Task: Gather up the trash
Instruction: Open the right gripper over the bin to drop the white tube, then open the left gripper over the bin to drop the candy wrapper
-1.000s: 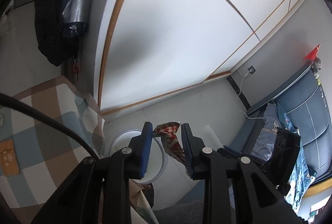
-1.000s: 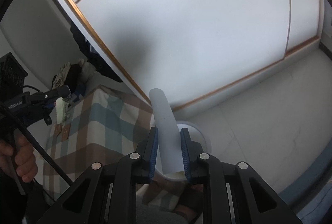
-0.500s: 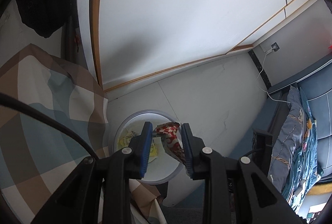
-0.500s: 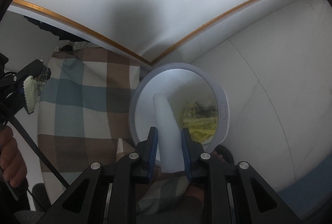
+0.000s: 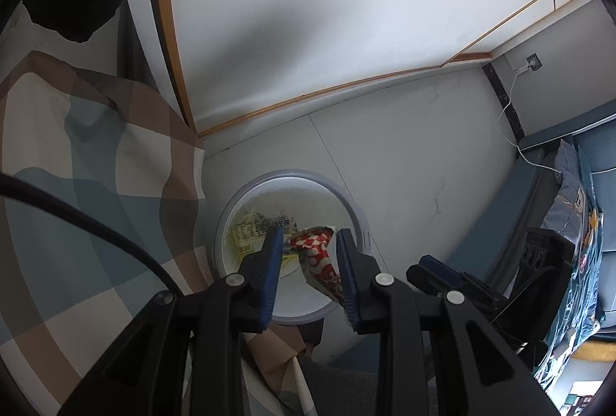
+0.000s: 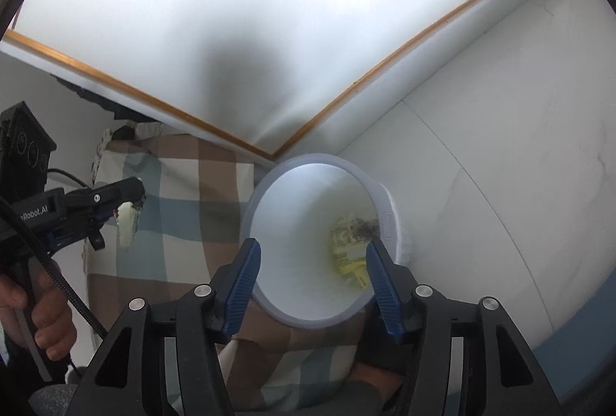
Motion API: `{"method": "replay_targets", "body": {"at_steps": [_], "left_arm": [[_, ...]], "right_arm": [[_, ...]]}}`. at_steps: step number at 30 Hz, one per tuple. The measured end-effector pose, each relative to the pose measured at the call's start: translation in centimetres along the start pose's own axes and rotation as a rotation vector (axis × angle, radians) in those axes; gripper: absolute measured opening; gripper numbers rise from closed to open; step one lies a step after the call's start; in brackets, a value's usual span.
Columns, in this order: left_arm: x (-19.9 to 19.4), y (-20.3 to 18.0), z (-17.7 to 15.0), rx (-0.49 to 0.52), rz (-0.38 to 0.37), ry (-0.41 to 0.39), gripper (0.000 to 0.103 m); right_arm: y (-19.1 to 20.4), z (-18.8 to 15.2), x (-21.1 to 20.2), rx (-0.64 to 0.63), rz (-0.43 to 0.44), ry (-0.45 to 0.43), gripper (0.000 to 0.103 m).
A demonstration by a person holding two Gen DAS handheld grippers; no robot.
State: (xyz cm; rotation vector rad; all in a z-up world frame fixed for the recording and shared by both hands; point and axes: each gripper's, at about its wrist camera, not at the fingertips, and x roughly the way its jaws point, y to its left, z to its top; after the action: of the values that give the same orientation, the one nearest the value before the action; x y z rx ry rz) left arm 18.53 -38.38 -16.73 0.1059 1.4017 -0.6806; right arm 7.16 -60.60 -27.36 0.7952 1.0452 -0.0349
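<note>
White bin (image 6: pixel 319 185) between tablecloth edge, wall; right tongs (image 6: pixel 312 264) opening, empty; left tongs (image 5: pixel 308 254) gripping red wrapper (image 5: pixel 317 254).

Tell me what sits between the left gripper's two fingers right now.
In the left wrist view, a crumpled red-and-white wrapper sits between the left gripper's fingers, held above the white bin. Yellow trash lies in the bin below.

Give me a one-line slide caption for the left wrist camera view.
Left gripper holds a red-and-white wrapper above a white bin with yellow trash inside.
</note>
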Motion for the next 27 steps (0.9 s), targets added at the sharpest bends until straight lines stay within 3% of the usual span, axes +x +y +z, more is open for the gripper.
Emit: {"method": "replay_targets", "body": {"at_steps": [4,7,14,21,27], "left_arm": [[0.5,0.0,0.1,-0.006,0.023,0.032,0.024],[0.7,-0.1,0.2,-0.009,0.040,0.037,0.024],[1.4,-0.2,0.3,-0.036,0.062,0.074,0.024],[1.9,0.2,0.0,-0.061,0.098,0.116,0.025],[1.2,0.1,-0.7,-0.067,0.091,0.115,0.046]], "right_arm": [[-1.5,-0.2,-1.0,0.071,-0.015,-0.024,0.058],[-2.1,-0.2,-1.7,0.111,-0.015,-0.039,0.066],[-2.8,-0.6,-2.2,0.232,0.034,-0.072,0.070],[-2.2,-0.7,-2.1,0.212,0.028,-0.059,0.072],[-2.1,-0.8,-2.3,0.208,0.022,-0.062,0.072]]}}
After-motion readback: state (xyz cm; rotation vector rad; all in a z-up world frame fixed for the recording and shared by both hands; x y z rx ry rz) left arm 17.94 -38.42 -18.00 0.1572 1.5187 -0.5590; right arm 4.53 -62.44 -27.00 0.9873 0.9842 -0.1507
